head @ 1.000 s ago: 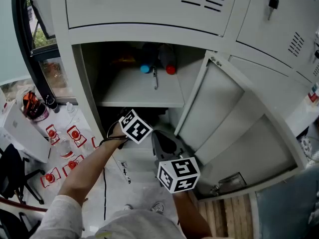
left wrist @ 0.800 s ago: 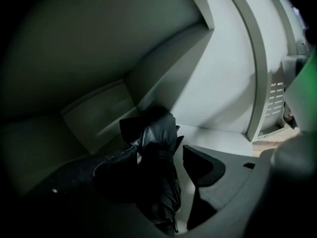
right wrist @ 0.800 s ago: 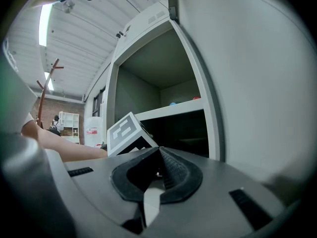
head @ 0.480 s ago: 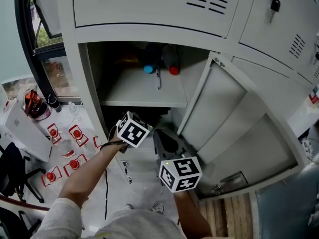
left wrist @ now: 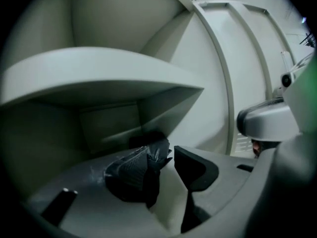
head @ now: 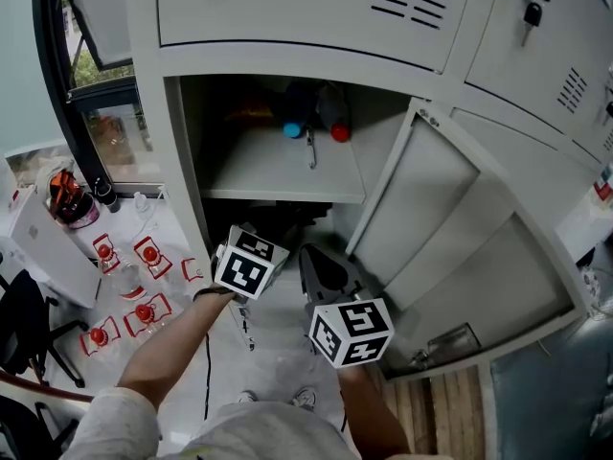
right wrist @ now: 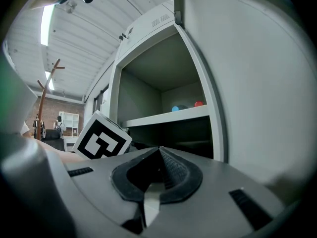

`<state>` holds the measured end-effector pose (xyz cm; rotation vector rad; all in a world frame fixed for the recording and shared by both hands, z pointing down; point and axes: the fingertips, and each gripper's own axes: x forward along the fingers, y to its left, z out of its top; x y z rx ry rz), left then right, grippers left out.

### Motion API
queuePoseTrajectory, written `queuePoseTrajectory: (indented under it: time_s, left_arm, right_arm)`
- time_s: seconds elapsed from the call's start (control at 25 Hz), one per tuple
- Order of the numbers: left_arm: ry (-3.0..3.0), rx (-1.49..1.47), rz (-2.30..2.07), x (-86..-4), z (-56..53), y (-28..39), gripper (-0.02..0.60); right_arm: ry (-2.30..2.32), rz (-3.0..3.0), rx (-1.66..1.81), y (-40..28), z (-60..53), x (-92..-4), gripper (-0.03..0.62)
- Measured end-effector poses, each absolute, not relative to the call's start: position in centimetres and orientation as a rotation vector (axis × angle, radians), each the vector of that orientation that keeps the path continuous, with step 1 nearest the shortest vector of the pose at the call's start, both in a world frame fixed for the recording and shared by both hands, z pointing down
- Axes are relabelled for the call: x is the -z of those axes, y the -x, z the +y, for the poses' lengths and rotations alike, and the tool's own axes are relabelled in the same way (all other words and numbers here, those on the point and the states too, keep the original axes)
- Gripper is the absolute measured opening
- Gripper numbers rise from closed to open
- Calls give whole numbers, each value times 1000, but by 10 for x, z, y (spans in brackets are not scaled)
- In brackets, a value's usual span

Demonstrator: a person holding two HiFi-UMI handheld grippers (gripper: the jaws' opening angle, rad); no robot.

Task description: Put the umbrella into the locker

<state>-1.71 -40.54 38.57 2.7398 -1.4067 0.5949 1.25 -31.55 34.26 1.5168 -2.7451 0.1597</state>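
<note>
The grey locker [head: 182, 151] stands open, its door [head: 450, 247] swung out to the right. Under its shelf [head: 278, 175] lies a dark bundle [head: 287, 220], the umbrella as far as I can tell; in the left gripper view the umbrella [left wrist: 148, 137] shows just past the fingertips. My left gripper [left wrist: 166, 155] points into that lower compartment. Its jaws have just been closing, a gap still shows and nothing is between them. In the head view only its marker cube [head: 247, 268] is plain. My right gripper [right wrist: 160, 152] is shut and empty, beside the door's edge.
On the shelf lie bottles with a blue cap [head: 292, 130] and a red cap [head: 340, 133]. Closed lockers [head: 306, 8] stand above and to the right. Left of the locker, small red-and-white items [head: 144, 257] lie on the floor by a window.
The left gripper's cube has drawn back from the locker opening toward me and rolled, showing another face. The right gripper has stayed where it was.
</note>
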Motion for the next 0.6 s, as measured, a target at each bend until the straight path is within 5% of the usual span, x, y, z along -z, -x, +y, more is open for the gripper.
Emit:
queuePoseTrajectory:
  time_s: [0.6]
  left_arm:
    - [-2655,-189,-1395,-372,-367,37,67]
  right_arm:
    - [-1529,-2739,-147,-7,-312,-339,3]
